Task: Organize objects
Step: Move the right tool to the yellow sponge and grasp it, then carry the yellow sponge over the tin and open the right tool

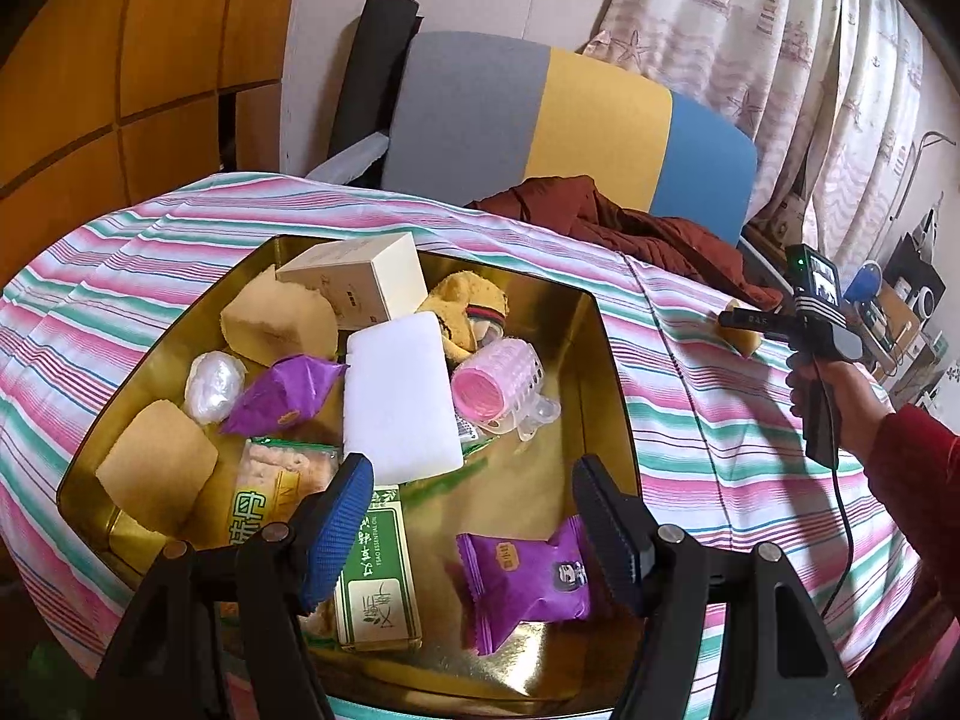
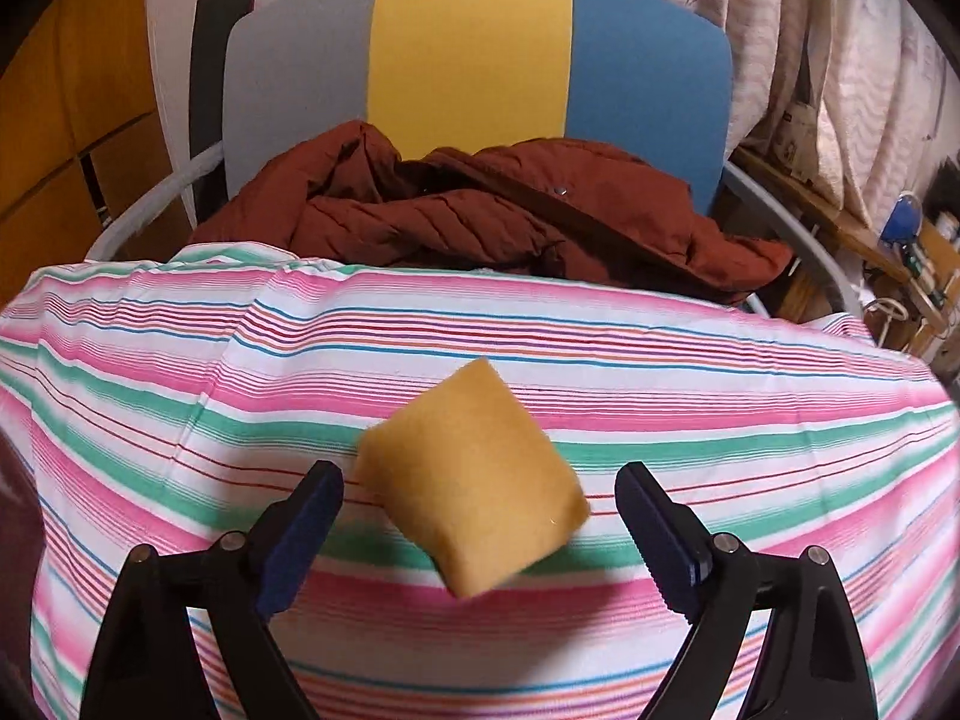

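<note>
A gold tin tray (image 1: 591, 360) on the striped cloth holds several items: a white sponge (image 1: 399, 390), a pink hair roller (image 1: 489, 387), a cream box (image 1: 360, 282), tan sponge pieces (image 1: 276, 318), purple snack packets (image 1: 528, 576) and a green box (image 1: 375, 570). My left gripper (image 1: 471, 531) hangs open above the tray's near end, gripping nothing. My right gripper (image 2: 480, 531) is open over the cloth to the right of the tray. A yellow sponge (image 2: 471, 489) sits tilted between its fingers, with a gap on each side. The left wrist view shows that sponge (image 1: 744, 342) at the right gripper's tips.
A hand (image 1: 840, 387) in a red sleeve holds the right gripper. Behind the table stands a grey, yellow and blue chair (image 2: 474, 54) with a rust-red jacket (image 2: 480, 210) on it. Curtains and clutter fill the right; wooden panels (image 1: 120, 90) are at the left.
</note>
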Available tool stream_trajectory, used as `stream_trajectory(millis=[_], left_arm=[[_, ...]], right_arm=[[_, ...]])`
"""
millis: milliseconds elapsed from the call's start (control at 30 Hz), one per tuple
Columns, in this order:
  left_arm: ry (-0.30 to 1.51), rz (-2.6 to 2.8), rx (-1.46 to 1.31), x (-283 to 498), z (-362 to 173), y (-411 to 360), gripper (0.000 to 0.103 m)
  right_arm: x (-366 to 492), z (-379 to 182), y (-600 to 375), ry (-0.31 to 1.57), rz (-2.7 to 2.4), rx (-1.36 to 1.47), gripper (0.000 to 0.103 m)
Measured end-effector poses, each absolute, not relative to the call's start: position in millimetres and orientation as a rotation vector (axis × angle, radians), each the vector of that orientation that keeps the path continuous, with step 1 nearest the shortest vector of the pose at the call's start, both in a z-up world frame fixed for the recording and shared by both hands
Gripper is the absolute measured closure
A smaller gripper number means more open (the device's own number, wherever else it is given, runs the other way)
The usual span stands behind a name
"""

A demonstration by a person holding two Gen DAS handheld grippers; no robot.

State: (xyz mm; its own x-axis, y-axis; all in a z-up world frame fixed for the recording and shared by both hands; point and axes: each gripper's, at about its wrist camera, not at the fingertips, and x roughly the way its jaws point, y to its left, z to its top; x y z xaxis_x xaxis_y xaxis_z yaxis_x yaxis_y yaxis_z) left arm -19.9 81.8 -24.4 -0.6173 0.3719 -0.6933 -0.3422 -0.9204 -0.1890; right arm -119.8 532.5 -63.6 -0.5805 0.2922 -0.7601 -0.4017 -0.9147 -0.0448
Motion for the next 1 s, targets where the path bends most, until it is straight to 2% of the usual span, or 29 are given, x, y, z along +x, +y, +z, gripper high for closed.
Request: stream_trajectory(millis=[33, 67, 267, 400, 600, 1000], left_arm=[[-0.054, 2.515, -1.091, -20, -25, 82, 0.033], [-0.055, 2.514, -1.089, -20, -25, 82, 0.033], [-0.03, 2.521, -1.097, -20, -28, 82, 0.033], [-0.029, 2.52, -1.1, -18, -30, 79, 0.033], [-0.033, 2.521, -1.09, -14, -29, 72, 0.033], [-0.039, 2.567, -1.059, -10, -21, 45, 0.033]], right_arm=[[-122, -66, 534, 0.206, 2.486, -1.176, 0.019], [-123, -69, 535, 0.215, 2.481, -1.187, 0.03], [-114, -66, 530, 0.207, 2.477, -1.17, 0.04], [-95, -56, 517, 0.262, 2.512, -1.149, 0.041], [-65, -35, 467, 0.224, 2.624, -1.107, 0.041], [-20, 10, 309, 0.351, 3.004, -1.094, 0.04]])
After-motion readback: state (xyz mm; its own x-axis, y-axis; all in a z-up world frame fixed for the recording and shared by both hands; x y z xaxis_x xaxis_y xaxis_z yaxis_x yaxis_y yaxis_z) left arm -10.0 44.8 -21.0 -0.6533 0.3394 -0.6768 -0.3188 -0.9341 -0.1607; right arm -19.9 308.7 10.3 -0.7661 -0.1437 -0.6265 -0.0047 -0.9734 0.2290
